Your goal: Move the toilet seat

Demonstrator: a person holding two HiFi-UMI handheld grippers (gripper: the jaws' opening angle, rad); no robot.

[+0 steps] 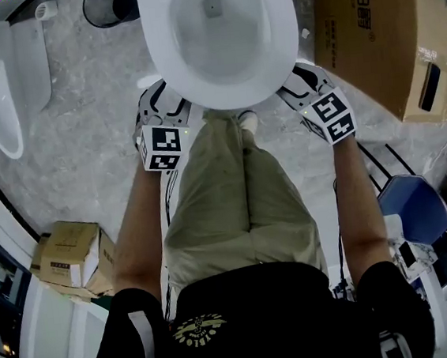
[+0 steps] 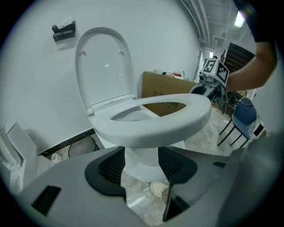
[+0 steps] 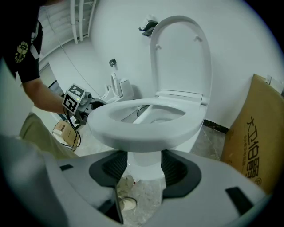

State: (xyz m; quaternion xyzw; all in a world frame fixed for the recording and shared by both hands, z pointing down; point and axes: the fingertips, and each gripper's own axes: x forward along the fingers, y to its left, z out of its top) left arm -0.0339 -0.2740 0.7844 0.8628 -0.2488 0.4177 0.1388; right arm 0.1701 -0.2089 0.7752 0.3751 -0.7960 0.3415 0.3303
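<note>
A white toilet seat (image 1: 165, 61) lies about level over the bowl (image 1: 215, 24), with the lid (image 2: 104, 66) standing upright behind it against a white wall. Whether the seat rests on the bowl's rim or sits slightly off it cannot be told. The left gripper (image 1: 161, 109) reaches under the seat's front edge on its left side, and the right gripper (image 1: 302, 85) does the same on its right side. Each gripper's jaws are wide apart and clamp nothing: the seat's front edge hangs just above them, and the toilet's base shows in the gap. Whether either gripper touches the seat's underside cannot be told. A person in khaki trousers (image 1: 225, 198) stands right in front of the seat, one shoe (image 1: 249, 120) below its front edge. A large cardboard box (image 1: 367, 32) stands to the right of the seat, a blue chair (image 1: 413, 206) further right and nearer the person, and a small carton (image 1: 69, 254) well to the left.
</note>
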